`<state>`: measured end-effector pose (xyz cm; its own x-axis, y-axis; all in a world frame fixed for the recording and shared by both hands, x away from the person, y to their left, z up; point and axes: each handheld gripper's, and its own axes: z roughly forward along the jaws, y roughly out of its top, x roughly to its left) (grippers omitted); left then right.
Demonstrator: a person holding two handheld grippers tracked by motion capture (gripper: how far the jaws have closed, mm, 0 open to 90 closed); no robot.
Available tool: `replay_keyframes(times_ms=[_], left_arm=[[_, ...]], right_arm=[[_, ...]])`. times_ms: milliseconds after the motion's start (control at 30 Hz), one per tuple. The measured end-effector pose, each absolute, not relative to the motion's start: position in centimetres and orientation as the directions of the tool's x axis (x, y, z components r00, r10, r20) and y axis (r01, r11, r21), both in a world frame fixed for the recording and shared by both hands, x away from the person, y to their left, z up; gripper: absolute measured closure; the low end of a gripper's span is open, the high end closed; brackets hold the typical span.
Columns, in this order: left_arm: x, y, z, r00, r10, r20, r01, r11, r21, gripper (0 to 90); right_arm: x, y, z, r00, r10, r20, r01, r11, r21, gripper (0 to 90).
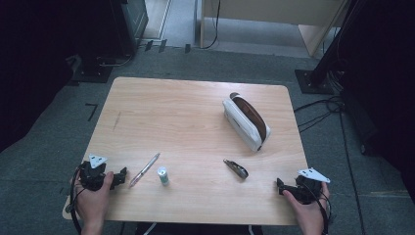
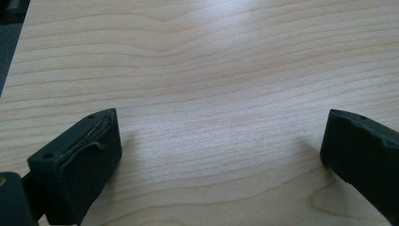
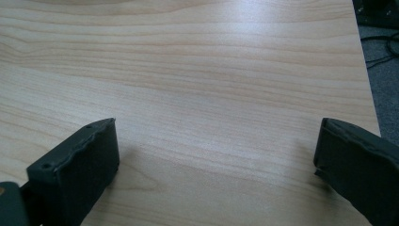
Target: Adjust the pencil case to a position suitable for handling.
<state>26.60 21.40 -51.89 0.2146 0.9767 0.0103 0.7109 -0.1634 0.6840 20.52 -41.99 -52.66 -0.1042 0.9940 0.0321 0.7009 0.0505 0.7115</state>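
Fingers of both grippers stand fully spread, with only bare wood between them, and they hold nothing. The left gripper (image 1: 120,175) rests at the near left corner of the bench (image 1: 195,112), and the right gripper (image 1: 280,186) rests at the near right corner.

The pen (image 1: 144,170) lies just beside the left gripper, slanted away from the person, and the small green-and-white tube (image 1: 163,176) lies a little further right. The dark folded tool (image 1: 236,168) lies nearer to the right gripper, and the white case (image 1: 246,121) with its brown opening sits beyond it, well apart from both hands.

I judge that the step in hand is the first reach. For the pen, the left gripper should turn so that its fingers come across the thin barrel, not along it, and should close near the middle so the pen does not tip.

The high view gives all four things and both hands. The left gripper view and the right gripper view give the width of the opening and the wood grain close up.
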Motion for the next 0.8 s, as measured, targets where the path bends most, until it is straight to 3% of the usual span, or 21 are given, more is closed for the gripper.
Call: replay_keyframes(times_ms=[33,133,400,800], left_arm=[[26.6,21.4,-51.9,0.215,0.977,0.010,0.711,-0.163,0.684,0.0],[26.6,21.4,-51.9,0.214,0.977,0.010,0.711,-0.163,0.684,0.0],[26.6,21.4,-51.9,0.214,0.977,0.010,0.711,-0.163,0.684,0.0],[26.6,21.4,-51.9,0.214,0.977,0.010,0.711,-0.163,0.684,0.0]], right_arm=[[20.5,-42.0,-52.7,-0.104,0.994,0.032,0.701,0.050,0.712,1.1],[20.3,-41.9,-52.4,-0.101,0.994,0.032,0.690,0.047,0.723,12.0],[20.2,-41.3,-51.1,-0.100,0.995,0.009,0.677,0.061,0.734,14.1],[21.3,-39.3,-47.1,-0.190,0.982,0.010,0.598,0.107,0.794,27.4]])
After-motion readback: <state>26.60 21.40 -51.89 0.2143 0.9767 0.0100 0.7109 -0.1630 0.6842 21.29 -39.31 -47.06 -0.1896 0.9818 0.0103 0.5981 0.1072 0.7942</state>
